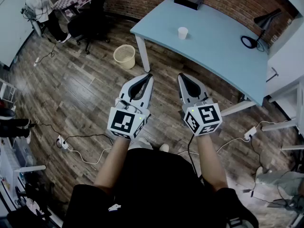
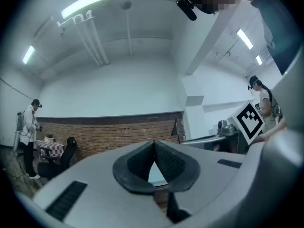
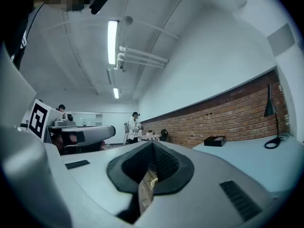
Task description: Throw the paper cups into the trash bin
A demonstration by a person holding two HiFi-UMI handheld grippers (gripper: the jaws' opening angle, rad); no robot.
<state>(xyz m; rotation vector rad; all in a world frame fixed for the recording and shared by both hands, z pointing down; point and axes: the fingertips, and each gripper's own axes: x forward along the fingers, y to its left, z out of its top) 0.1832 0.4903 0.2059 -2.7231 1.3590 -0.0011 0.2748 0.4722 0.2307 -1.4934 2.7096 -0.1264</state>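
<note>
A white paper cup (image 1: pixel 183 33) stands upright on the light blue table (image 1: pixel 223 46). On the wooden floor to the left of the table's corner sits a cream mesh trash bin (image 1: pixel 125 56), open at the top. My left gripper (image 1: pixel 149 75) and right gripper (image 1: pixel 180 75) are held side by side over the floor, short of the table's near edge, pointing toward it. Each has its jaws shut tip to tip with nothing between them, as the left gripper (image 2: pixel 153 142) view and the right gripper (image 3: pixel 153 144) view also show. The cup lies beyond the right gripper.
A black box (image 1: pixel 188 0) and a black desk lamp (image 1: pixel 262 24) are on the table. The table's white leg (image 1: pixel 141 54) stands beside the bin. A dark office chair (image 1: pixel 90 23) and a person (image 1: pixel 42 6) are at the far left. Cables and a power strip (image 1: pixel 62 142) lie on the floor.
</note>
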